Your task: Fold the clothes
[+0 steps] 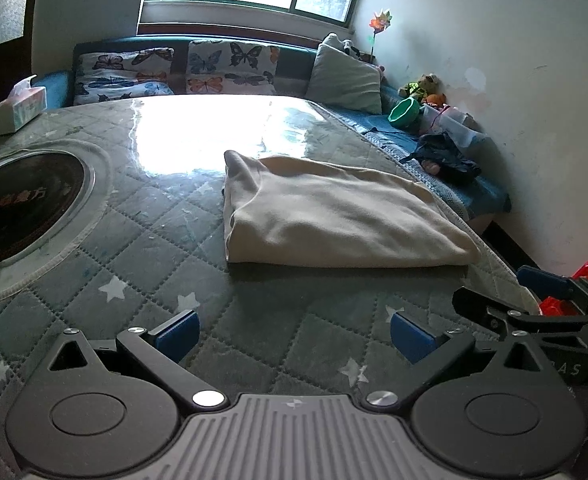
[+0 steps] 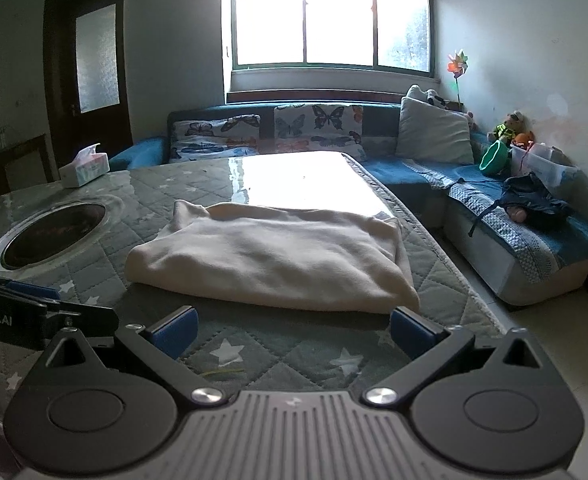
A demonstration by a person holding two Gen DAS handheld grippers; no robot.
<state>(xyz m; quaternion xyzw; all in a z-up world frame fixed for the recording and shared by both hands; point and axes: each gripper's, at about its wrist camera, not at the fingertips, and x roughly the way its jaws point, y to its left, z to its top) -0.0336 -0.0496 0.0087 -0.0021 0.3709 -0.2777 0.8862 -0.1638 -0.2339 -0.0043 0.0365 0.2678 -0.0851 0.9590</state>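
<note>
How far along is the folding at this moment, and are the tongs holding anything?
Done: the cream garment lies folded into a compact rectangle on the quilted table cover, edges roughly squared. In hand: nothing; the left tongs and right tongs are both open and empty, short of the cloth. Left: perhaps the dark garment crumpled on the sofa, if it belongs to the job.

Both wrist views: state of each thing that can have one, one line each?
left hand-held gripper: open, empty, short of the garment
right hand-held gripper: open, empty
cream garment: folded, lying flat on the table
tissue box: open, tissue sticking out
door: shut
green bowl: tipped on its side
</note>
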